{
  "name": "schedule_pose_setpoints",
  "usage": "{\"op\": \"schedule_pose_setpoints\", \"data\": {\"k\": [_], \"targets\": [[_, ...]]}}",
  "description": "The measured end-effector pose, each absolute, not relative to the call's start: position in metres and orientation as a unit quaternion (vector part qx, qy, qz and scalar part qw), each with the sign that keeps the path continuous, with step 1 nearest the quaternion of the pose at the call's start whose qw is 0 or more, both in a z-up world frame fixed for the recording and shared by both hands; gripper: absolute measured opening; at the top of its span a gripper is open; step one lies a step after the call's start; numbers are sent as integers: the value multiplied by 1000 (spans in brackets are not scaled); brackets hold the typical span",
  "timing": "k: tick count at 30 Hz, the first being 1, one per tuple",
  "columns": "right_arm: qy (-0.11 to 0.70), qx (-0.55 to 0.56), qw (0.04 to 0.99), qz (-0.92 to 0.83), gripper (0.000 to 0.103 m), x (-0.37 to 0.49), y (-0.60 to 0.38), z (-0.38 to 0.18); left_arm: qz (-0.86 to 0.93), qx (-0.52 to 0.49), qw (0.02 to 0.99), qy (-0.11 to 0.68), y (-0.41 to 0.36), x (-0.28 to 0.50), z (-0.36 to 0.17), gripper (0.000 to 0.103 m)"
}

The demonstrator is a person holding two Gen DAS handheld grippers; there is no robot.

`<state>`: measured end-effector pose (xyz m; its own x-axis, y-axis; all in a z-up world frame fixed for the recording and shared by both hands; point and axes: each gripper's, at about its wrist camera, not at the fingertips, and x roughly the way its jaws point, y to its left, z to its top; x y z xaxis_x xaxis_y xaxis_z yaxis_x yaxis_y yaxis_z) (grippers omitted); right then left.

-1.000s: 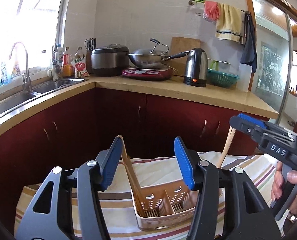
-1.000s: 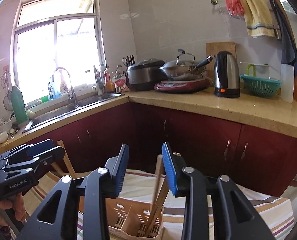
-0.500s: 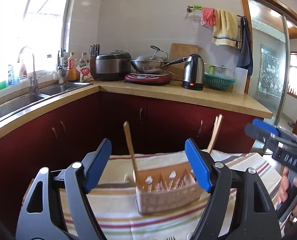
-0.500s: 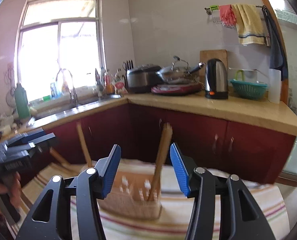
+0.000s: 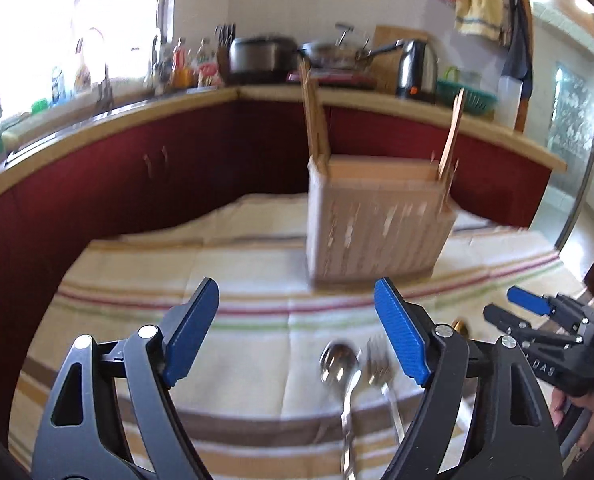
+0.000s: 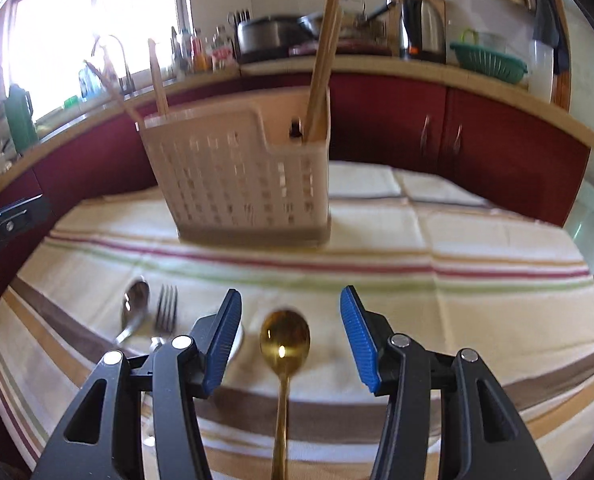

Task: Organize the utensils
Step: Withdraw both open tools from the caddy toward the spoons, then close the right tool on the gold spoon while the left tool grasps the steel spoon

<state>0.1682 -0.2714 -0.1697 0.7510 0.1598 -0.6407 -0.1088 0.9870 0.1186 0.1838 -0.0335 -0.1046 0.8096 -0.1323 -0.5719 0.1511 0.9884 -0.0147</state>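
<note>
We hold both grippers low over the striped cloth (image 6: 457, 240), each with its fingers spread apart and nothing between the pads. Our right gripper (image 6: 291, 340) hovers with a gold spoon (image 6: 284, 340) lying on the cloth between its fingers, untouched. Just left of it lie a silver spoon (image 6: 135, 308) and a fork (image 6: 165, 308); these sit near the right finger of our left gripper (image 5: 297, 332). The beige utensil caddy (image 6: 241, 184) stands upright farther back on the cloth, with wooden chopsticks (image 6: 323, 68) leaning in its compartments.
</note>
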Motion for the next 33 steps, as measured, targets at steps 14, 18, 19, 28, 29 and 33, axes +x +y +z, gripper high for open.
{"op": "schedule_pose_setpoints", "data": {"k": [14,18,19,28,29,33], "targets": [[416,17,907,63,51,190,-254,-211,-57,2,931,360,-23,181,-155,78],[429,7,902,58,37,192,-253,-216,-58,5,928,368,-25,182,-161,78],[429,7,901,59,37,192,-254,-216,-59,6,927,370,-26,183,-162,78],[415,27,908,56,37,179,-271,-206,-75,19,919,387,-49,190,-176,78],[413,27,909,55,37,178,-273,-204,-77,21,918,388,-52,191,-178,78],[407,39,911,56,37,174,-285,-197,-81,30,912,401,-64,202,-189,78]]}}
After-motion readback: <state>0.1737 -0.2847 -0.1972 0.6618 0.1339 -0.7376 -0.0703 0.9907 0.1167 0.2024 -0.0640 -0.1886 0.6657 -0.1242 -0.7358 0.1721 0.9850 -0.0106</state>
